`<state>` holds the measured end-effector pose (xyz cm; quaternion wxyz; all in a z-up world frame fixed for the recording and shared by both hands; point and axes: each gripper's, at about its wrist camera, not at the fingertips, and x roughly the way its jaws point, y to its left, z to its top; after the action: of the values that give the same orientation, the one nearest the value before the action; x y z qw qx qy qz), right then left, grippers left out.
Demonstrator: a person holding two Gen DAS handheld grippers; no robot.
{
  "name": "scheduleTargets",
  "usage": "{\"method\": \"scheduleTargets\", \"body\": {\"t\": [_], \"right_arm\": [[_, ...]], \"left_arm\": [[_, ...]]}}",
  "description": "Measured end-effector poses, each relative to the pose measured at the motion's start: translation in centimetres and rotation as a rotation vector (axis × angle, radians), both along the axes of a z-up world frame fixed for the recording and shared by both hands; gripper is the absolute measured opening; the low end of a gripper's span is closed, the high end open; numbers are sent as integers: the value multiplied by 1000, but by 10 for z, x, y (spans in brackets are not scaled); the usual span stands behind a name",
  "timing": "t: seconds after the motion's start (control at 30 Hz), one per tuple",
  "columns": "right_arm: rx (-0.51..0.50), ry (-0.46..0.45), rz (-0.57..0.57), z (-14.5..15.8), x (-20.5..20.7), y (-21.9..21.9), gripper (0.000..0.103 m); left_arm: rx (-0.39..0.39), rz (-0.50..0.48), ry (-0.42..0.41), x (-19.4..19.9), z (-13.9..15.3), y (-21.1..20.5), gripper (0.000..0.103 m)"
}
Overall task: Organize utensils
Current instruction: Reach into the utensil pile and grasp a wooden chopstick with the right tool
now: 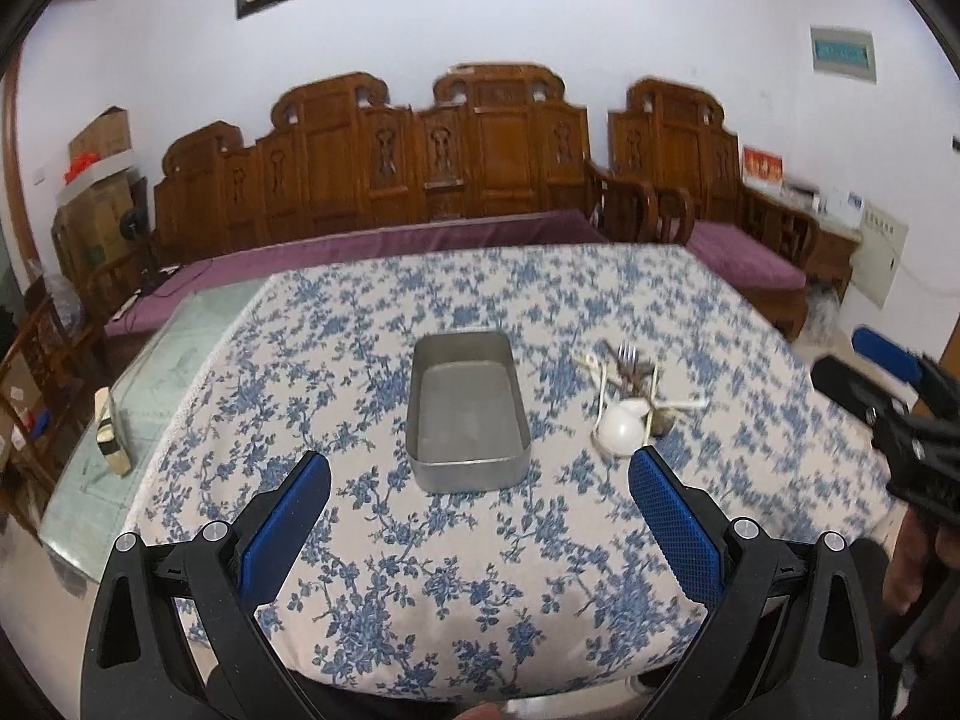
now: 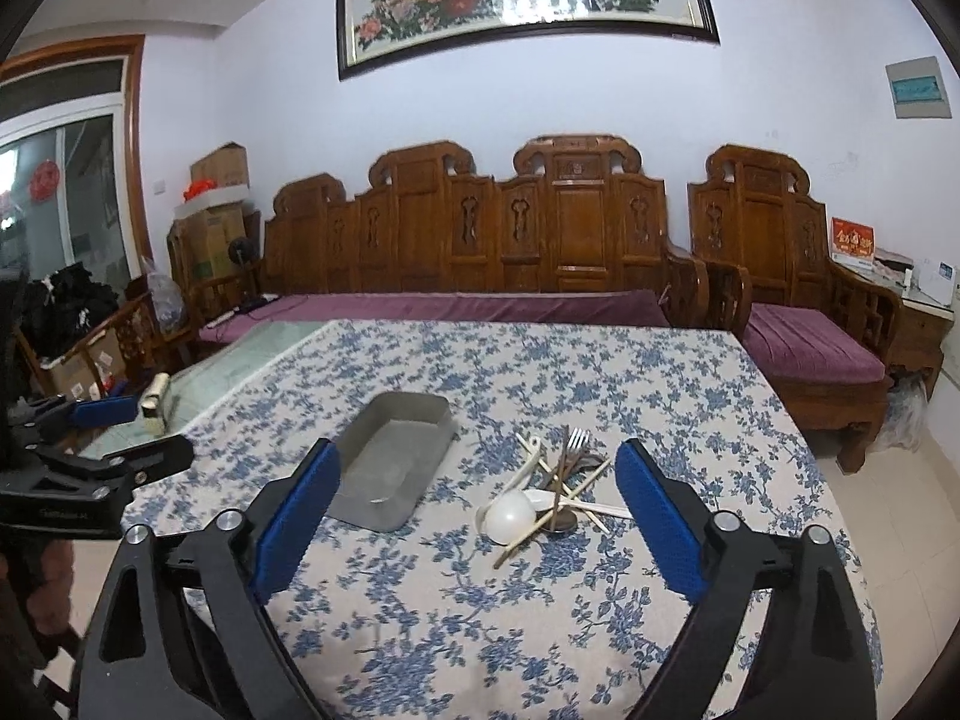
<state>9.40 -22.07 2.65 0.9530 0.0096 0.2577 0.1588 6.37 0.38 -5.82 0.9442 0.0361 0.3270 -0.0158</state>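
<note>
Utensil pile (image 2: 555, 489) seemingly beyond spread jaws

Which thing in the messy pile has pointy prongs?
The metal fork, at the far end of the pile. Its prongs point away from the tools; the white spoon is round, and the chopsticks are plain sticks.

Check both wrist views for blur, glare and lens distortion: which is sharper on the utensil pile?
Left wrist view: motion blur smears the grey metal rectangular tray, the tangled utensil pile and the right gripper at the edge. Right wrist view: sharper, the silver fork tines readable. Both: strong fisheye bending, dark vignetted corners, soft even light, no glare.
</note>
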Motion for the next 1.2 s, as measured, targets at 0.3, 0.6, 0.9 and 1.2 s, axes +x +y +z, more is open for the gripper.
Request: {"method": "scheduleTargets", "body": {"t": [0.3, 0.6, 0.9, 1.2], "right_arm": [[-29, 47, -18, -34, 59, -13, 83], [-52, 132, -24, -67, 137, -36, 60], [-32, 336, 61, -144, 188, -39, 35], [-105, 467, 160, -190, 208, -4, 27]], "left_arm": [[14, -48, 62, 34, -22, -8, 97], [-1, -104, 113, 74, -47, -23, 97], [-35, -164, 168, 118, -72, -47, 97], [-13, -193, 201, 135, -96, -69, 96]]}}
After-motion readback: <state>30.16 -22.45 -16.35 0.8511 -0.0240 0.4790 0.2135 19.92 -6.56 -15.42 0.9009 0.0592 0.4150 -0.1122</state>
